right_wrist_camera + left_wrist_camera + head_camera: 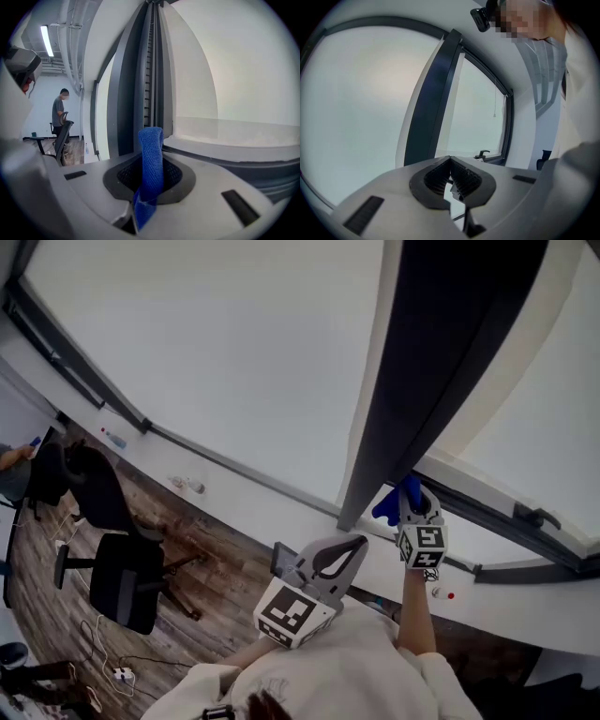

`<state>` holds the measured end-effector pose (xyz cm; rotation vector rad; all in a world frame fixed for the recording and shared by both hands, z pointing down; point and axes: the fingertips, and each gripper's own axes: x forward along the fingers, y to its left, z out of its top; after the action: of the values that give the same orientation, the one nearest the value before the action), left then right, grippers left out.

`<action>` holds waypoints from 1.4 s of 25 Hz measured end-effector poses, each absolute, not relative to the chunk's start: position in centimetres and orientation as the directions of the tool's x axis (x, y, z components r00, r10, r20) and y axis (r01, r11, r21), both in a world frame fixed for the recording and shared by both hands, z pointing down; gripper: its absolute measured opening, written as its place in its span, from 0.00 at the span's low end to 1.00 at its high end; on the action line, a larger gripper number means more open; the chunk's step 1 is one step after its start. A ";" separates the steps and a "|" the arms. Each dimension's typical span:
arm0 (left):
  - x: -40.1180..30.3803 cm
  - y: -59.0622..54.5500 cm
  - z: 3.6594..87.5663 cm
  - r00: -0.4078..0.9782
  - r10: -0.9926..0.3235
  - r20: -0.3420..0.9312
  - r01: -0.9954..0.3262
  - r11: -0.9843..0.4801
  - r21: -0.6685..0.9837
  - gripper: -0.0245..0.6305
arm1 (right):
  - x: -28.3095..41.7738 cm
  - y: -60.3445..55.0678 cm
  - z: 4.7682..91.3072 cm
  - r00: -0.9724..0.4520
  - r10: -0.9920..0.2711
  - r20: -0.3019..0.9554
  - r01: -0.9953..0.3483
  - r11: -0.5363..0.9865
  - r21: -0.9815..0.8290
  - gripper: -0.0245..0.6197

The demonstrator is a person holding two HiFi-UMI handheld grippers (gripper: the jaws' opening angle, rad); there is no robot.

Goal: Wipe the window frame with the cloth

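An office with a wooden floor (217, 579) runs along a long wall of frosted white glass. A white sill (246, 495) runs under the panes from upper left to lower right of the head view. A dark window frame (441, 362) post slants down from the upper right of that view to the sill near centre. A black office chair (127, 583) stands on the floor at lower left, with a second one behind it nearer the sill.

The right tool (411, 501), right of centre in the head view, points up at the foot of the post. It is clamped on a blue cloth (390, 504). The cloth bulges out past its tips and lies against the base of the dark post. In the right gripper view the cloth stands up as a folded strip between the jaws in the lower middle. A tail hangs toward the bottom edge, and the grooved frame rises straight above it.

The left tool (351, 546) sits lower and further left in the head view, well apart from the post. Its jaws are pressed together with nothing between them. In its own view the post stands at centre, with a window handle (482, 154) to the right.

A person (58, 113) stands by a chair at the left of the right gripper view.
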<state>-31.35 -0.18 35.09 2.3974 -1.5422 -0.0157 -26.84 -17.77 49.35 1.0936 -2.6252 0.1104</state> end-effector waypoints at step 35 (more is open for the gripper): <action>-24.7 -3.6 36.4 0.648 -0.749 0.137 -0.749 -0.595 0.292 0.05 | -22.8 -18.7 49.0 -0.615 -0.718 0.326 -0.746 0.664 0.055 0.12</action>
<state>-24.69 -3.57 36.38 2.5470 -1.1956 -0.0005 -22.81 -18.68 49.01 1.1634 -2.5615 0.1231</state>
